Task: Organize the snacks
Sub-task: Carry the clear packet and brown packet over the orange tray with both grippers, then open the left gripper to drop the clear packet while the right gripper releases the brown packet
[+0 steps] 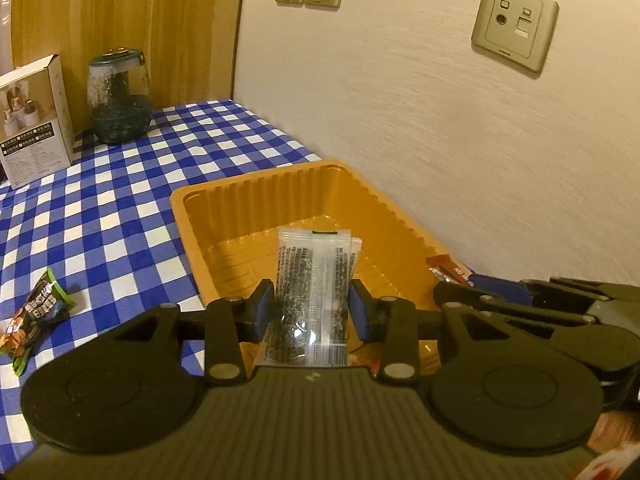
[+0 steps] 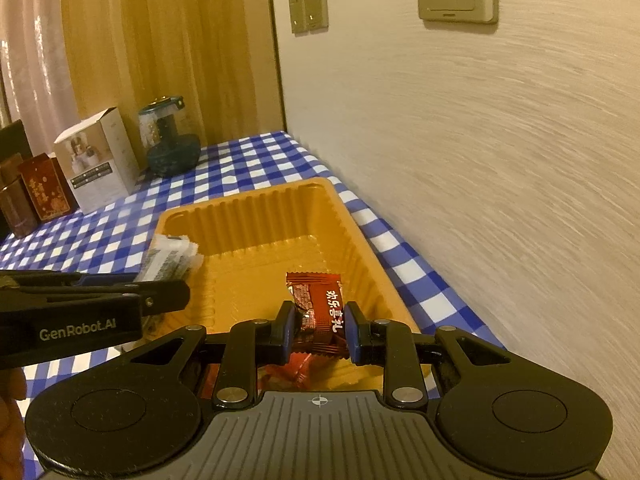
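My left gripper (image 1: 311, 312) is shut on a clear snack packet (image 1: 314, 276) with black print and holds it over the near end of the orange tray (image 1: 256, 196). My right gripper (image 2: 319, 330) is shut on a red candy packet (image 2: 320, 312) with white characters, over the near end of the same tray (image 2: 256, 212). In the right wrist view the left gripper (image 2: 92, 308) comes in from the left with the clear packet (image 2: 168, 260). In the left wrist view the right gripper (image 1: 520, 296) comes in from the right with the red packet (image 1: 446, 268). More red wrappers (image 2: 292, 370) lie in the tray under my right gripper.
A green and orange snack bag (image 1: 34, 316) lies on the blue checked tablecloth (image 1: 120, 184) at the left. A white box (image 1: 34, 120), a dark glass jar (image 1: 118, 96) and red boxes (image 2: 42, 188) stand at the back. The wall (image 1: 460, 140) runs close along the tray's right side.
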Action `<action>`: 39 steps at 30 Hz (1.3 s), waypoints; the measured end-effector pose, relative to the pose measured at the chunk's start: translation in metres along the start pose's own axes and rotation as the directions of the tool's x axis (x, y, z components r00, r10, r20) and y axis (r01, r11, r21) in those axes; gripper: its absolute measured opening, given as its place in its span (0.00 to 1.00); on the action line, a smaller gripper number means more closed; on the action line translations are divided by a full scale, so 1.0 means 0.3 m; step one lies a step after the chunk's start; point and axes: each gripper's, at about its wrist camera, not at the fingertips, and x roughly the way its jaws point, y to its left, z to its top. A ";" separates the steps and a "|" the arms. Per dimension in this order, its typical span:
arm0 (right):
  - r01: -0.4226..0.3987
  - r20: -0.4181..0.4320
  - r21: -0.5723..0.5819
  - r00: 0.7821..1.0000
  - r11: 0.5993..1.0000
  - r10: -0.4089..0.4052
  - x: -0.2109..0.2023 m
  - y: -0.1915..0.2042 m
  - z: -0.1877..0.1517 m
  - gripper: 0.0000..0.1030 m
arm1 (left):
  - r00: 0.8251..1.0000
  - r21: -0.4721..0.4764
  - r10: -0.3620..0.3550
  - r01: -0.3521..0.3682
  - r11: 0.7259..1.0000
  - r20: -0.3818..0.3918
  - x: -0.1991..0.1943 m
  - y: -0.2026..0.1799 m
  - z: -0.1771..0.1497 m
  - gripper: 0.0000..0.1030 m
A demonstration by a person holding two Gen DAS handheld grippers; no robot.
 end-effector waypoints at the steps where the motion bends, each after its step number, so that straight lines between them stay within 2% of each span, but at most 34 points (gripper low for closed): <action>1: 0.001 -0.001 -0.001 1.000 1.000 -0.001 0.004 0.003 0.002 0.26 | 1.000 -0.004 -0.001 0.001 1.000 0.001 0.005 0.002 0.004 0.35; 15: 0.001 -0.014 -0.001 1.000 1.000 -0.001 0.088 0.029 0.031 0.26 | 1.000 -0.028 0.020 -0.020 0.999 0.005 0.069 0.058 0.025 0.35; 27: 0.004 -0.014 0.008 1.000 1.000 -0.004 0.104 0.030 0.037 0.26 | 1.000 -0.024 -0.003 0.003 1.000 0.006 0.094 0.055 0.026 0.36; 29: 0.004 -0.013 0.008 1.000 1.000 -0.004 0.104 0.030 0.037 0.26 | 1.000 -0.024 -0.002 0.003 1.000 0.029 0.092 0.056 0.027 0.43; 30: 0.005 -0.012 0.008 1.000 1.000 -0.004 0.104 0.029 0.038 0.26 | 0.999 -0.020 0.002 -0.001 1.000 0.044 0.087 0.055 0.027 0.51; 31: 0.006 -0.011 0.008 1.000 1.000 -0.006 0.102 0.029 0.039 0.26 | 0.998 -0.017 0.007 -0.006 1.000 0.055 0.081 0.056 0.027 0.53; 39: 0.003 -0.007 0.014 1.000 1.000 -0.003 0.096 0.026 0.044 0.26 | 0.998 -0.055 0.054 -0.052 0.997 0.035 0.077 0.086 0.023 0.53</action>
